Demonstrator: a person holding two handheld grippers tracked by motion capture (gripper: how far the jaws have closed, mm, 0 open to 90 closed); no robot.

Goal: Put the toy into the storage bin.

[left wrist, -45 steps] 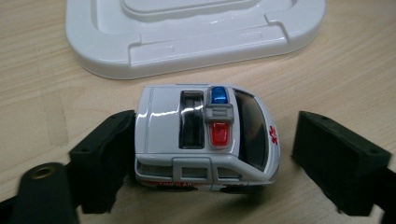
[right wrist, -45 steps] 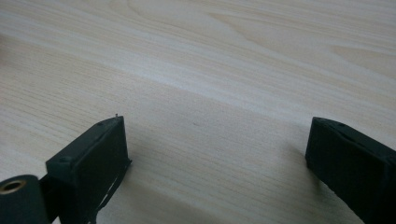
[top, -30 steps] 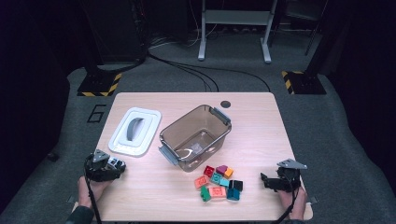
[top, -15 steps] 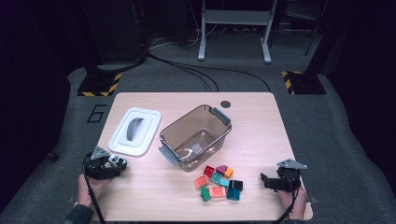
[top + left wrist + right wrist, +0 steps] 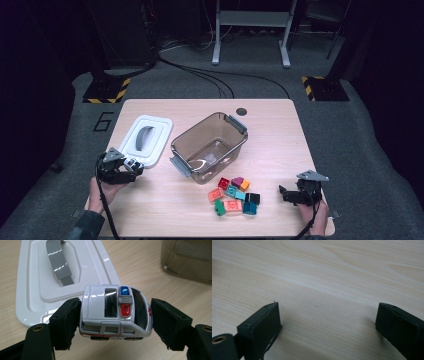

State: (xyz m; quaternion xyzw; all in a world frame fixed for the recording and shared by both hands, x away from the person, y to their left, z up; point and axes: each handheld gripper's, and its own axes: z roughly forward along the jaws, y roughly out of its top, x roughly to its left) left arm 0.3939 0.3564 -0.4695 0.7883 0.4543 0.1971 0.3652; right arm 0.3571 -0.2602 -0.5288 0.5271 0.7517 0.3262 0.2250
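The toy ambulance [image 5: 116, 312], white with a blue and a red light on its roof, sits between the jaws of the left gripper [image 5: 116, 320]. Both black pads press on it, one against each end, so its long axis runs straight across from jaw to jaw. In the left gripper view the windscreen end points to the right jaw and the rear end to the left jaw; the roof faces the camera and the wheels show at the bottom edge, turned toward the table [image 5: 150, 272]. The car leans slightly, its windscreen end a little lower in that view. Whether its wheels touch the wood cannot be told.

In the high view the left gripper [image 5: 131, 167] is at the near left part of the table [image 5: 280, 130], held in the person's left hand [image 5: 102, 190], with the white lid [image 5: 146, 140] just beyond it. That lid [image 5: 37, 285] lies flat with its grey handle [image 5: 58, 262] up. To the right stands the clear brown plastic bin [image 5: 210, 147], open, and near it lies a cluster of coloured building blocks [image 5: 232, 195].

The right gripper [image 5: 287, 194] rests at the near right of the table, well apart from the blocks. Its jaws stand wide apart over bare wood [image 5: 324, 285], nothing between them.
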